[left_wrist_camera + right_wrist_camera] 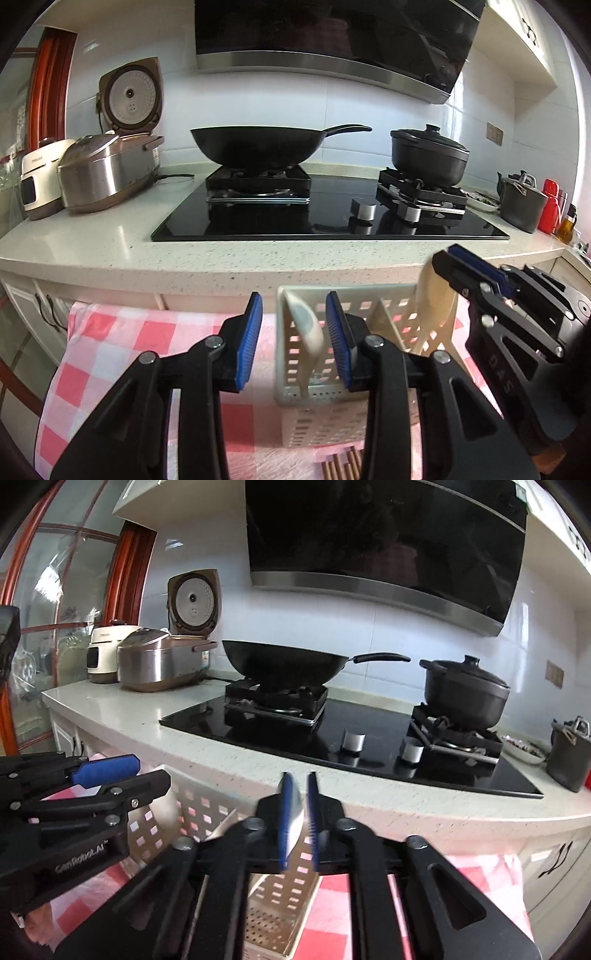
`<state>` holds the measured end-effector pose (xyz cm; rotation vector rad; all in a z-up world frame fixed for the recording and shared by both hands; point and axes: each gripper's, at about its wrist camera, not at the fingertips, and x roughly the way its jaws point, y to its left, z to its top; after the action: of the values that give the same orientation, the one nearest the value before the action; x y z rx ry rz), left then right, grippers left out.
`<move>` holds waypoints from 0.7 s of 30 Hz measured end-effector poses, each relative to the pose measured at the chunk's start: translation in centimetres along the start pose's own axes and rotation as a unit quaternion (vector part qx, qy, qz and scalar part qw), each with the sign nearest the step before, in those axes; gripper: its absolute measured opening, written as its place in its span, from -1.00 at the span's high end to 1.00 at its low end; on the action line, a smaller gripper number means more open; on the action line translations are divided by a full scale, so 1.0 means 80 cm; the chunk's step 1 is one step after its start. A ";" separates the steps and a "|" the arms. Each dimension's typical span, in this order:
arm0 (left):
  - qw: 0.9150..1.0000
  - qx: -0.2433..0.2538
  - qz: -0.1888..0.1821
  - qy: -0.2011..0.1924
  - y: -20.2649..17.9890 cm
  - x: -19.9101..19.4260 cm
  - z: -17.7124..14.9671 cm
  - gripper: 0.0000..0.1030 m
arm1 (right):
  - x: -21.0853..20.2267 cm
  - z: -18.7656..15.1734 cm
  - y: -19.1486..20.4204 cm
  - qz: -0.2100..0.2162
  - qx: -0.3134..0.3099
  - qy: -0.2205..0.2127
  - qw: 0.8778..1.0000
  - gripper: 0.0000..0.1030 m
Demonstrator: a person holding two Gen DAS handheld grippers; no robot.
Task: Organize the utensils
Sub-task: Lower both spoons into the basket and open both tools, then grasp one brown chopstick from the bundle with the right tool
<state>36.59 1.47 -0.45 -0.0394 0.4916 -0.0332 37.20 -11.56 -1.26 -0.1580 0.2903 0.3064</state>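
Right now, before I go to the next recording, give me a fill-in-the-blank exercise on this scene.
1. The left gripper is ____, holding nothing.
2. The right gripper is shut on a cream ____.
3. The utensil basket stands on a pink-and-white ____ cloth.
4. The wok sits on the stove's ____ burner.

Missing words: open; spoon; checked; left

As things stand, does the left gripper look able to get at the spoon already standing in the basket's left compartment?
Probably yes. The left gripper is open, and the spoon stands just beyond its fingertips in the basket. The right gripper holds another spoon over the compartment to the right, off that path.
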 end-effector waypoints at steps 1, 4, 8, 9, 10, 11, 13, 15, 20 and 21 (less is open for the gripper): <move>1.000 -0.002 0.002 -0.003 0.002 -0.004 -0.001 0.18 | -0.005 0.000 -0.004 0.007 0.014 -0.002 1.000 0.07; 1.000 -0.005 0.010 -0.018 0.012 -0.026 -0.003 0.06 | -0.026 0.003 -0.013 0.003 0.035 -0.012 0.999 0.01; 0.999 -0.015 0.025 -0.028 0.026 -0.065 -0.009 -0.20 | -0.064 0.003 -0.023 0.004 0.057 -0.012 0.998 0.01; 0.999 -0.021 0.028 -0.026 0.029 -0.076 -0.015 -0.24 | -0.074 0.000 -0.023 0.004 0.060 -0.012 0.998 0.01; 0.999 -0.023 0.031 -0.025 0.030 -0.084 -0.017 -0.31 | -0.085 -0.004 -0.022 0.004 0.063 -0.009 0.998 0.01; 0.999 -0.026 0.035 -0.022 0.033 -0.092 -0.023 -0.34 | -0.093 -0.008 -0.022 0.005 0.066 -0.003 0.998 0.01; 0.998 -0.030 0.048 -0.015 0.036 -0.109 -0.038 -0.51 | -0.110 -0.020 -0.019 0.008 0.077 0.013 0.997 0.01; 0.998 -0.032 0.051 -0.010 0.038 -0.125 -0.054 -0.53 | -0.125 -0.038 -0.012 0.012 0.082 0.030 0.996 0.01; 0.997 -0.045 0.064 0.016 0.046 -0.149 -0.100 -0.63 | -0.151 -0.085 0.007 0.017 0.095 0.071 0.993 0.01; 0.997 -0.048 0.062 0.023 0.048 -0.152 -0.110 -0.63 | -0.154 -0.095 0.009 0.019 0.101 0.080 0.992 0.01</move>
<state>21.77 5.57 -2.63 -0.1023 0.5413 0.1118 23.77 -15.71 -4.76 0.0231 0.4811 0.2999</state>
